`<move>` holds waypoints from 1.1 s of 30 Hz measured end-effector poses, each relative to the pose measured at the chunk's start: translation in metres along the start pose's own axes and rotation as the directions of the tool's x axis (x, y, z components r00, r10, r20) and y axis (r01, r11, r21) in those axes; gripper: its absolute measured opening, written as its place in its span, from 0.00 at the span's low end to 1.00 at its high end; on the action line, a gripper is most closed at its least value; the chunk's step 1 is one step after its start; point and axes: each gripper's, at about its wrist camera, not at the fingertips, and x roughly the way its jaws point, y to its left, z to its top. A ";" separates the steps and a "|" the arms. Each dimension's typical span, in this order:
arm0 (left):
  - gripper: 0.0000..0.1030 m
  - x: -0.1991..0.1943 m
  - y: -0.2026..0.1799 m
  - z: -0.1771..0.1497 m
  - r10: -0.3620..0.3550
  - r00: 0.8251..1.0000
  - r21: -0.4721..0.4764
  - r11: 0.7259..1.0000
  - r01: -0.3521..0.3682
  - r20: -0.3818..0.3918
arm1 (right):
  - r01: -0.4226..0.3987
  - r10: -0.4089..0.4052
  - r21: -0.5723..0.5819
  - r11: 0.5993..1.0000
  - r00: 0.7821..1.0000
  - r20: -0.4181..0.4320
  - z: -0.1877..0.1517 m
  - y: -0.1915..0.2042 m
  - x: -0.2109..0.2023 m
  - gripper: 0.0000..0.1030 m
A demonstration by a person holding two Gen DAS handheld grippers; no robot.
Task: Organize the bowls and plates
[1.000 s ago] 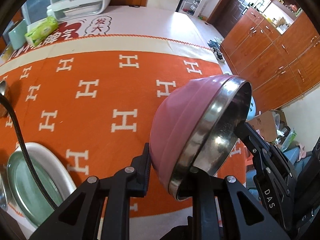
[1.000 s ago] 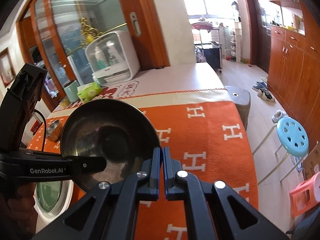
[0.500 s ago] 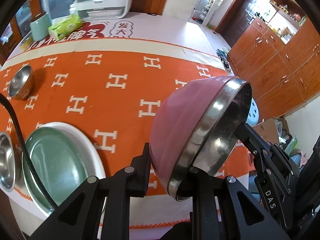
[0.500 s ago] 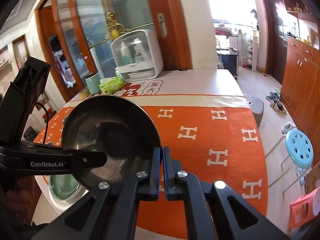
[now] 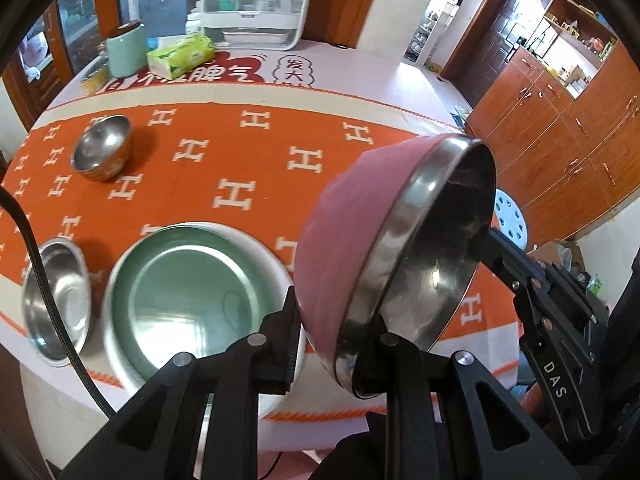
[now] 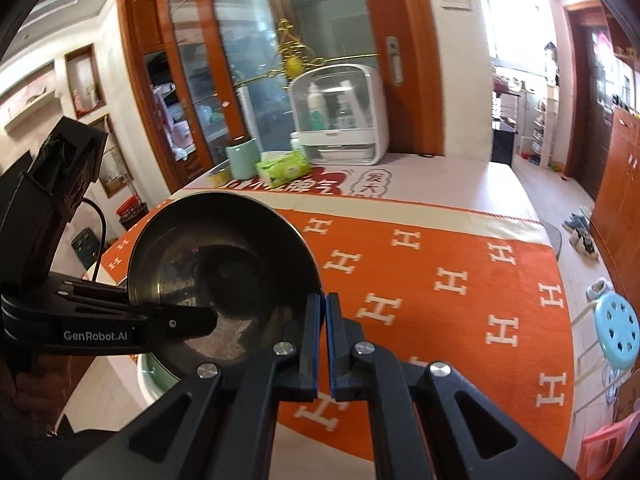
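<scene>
Right in front of me, my left gripper [image 5: 334, 354] is clamped on the rim of the pink-sided bowl with the steel lining [image 5: 360, 248], one finger on the pink outside, the other inside the steel, and the bowl hangs tipped on its edge above the table. My right gripper [image 6: 323, 344] has its blue pads pressed together with nothing between them; from its own camera it sits just beside the rim of that bowl, though I can't tell if it touches. Just below the left claw sits the big green plate with the white rim [image 5: 188, 300], near the table's front edge, and beside it on the left a shallow steel dish [image 5: 56, 300]. Farther back on the orange cloth with white H marks [image 5: 280, 132] stands a small steel bowl [image 5: 102, 152], well apart from the others. Past that, a green cup [image 5: 124, 50], a tissue pack [image 5: 180, 56] and a white countertop cabinet [image 5: 256, 4]. I judge I'm mid-carry, bringing this bowl over to stack. Next I need to level it, lower it onto the green plate, then ease the fingers apart.
</scene>
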 end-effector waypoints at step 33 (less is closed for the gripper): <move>0.19 -0.036 0.209 -0.046 0.003 0.991 -0.090 0.996 -0.015 -0.134 | -0.069 0.052 -0.102 0.992 0.985 -0.164 -0.009 0.196 0.075 0.04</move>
